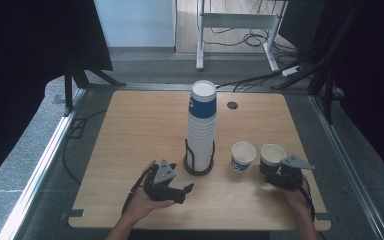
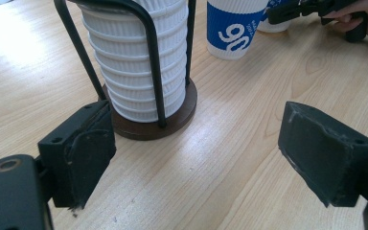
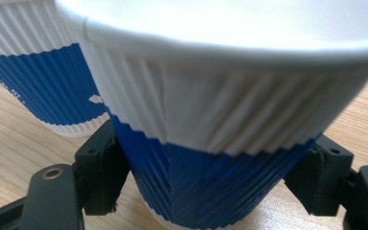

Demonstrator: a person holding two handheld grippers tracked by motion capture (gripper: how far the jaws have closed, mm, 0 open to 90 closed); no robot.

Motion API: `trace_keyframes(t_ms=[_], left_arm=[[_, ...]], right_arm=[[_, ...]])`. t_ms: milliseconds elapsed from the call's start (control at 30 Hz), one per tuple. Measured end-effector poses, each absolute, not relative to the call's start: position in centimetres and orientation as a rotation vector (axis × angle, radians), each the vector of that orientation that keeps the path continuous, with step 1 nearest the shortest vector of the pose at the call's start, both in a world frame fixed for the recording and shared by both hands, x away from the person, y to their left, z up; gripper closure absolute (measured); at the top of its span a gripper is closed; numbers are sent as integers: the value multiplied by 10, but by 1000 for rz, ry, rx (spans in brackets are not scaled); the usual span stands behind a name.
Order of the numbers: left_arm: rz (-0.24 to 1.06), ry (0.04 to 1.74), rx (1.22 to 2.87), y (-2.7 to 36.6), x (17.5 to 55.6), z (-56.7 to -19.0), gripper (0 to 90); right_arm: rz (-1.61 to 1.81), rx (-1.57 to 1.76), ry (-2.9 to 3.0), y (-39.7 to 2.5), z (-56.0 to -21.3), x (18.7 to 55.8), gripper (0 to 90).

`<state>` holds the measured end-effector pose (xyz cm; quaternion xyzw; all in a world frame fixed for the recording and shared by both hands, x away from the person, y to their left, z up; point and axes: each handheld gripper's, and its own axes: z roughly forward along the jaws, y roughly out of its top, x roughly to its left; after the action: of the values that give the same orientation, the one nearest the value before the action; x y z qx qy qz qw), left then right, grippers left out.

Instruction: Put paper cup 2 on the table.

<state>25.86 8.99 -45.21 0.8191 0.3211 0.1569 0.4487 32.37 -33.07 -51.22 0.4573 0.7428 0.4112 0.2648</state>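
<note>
A tall stack of blue-and-white ribbed paper cups [image 1: 201, 120] stands in a black wire holder on a round brown base [image 2: 172, 120] at mid-table. Two single cups stand upright to its right: one [image 1: 243, 156] nearer the holder and one [image 1: 272, 157] farther right. My right gripper [image 1: 276, 176] holds the farther cup [image 3: 211, 143], one jaw pressed to each side of its lower blue band; the other cup [image 3: 43, 86] is just behind. My left gripper [image 1: 185, 193] lies low in front of the holder, open and empty [image 2: 196, 158], with its jaws pointing toward the base.
The wooden table [image 1: 140, 130] has a cable hole [image 1: 232, 105] at the back right. Black curtains flank both sides. Beyond the far edge are a white desk frame [image 1: 235, 22] and cables on the floor.
</note>
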Motion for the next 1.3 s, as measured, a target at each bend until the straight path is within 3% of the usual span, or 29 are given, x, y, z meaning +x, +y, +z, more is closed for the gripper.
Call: trace_keyframes(t_ms=[367, 633, 1100, 1300], left_arm=[[391, 797, 2024, 92, 259, -451, 129], [395, 797, 2018, 94, 258, -450, 128], [394, 794, 2020, 93, 258, -450, 129], [393, 788, 2021, 93, 258, -449, 129]], right_arm=[[1137, 1235, 1989, -332, -509, 320, 141], [1270, 1207, 1885, -342, -485, 302, 121], [1361, 1049, 1836, -333, -436, 276, 107], [1427, 938, 1864, -316, -420, 266, 148]])
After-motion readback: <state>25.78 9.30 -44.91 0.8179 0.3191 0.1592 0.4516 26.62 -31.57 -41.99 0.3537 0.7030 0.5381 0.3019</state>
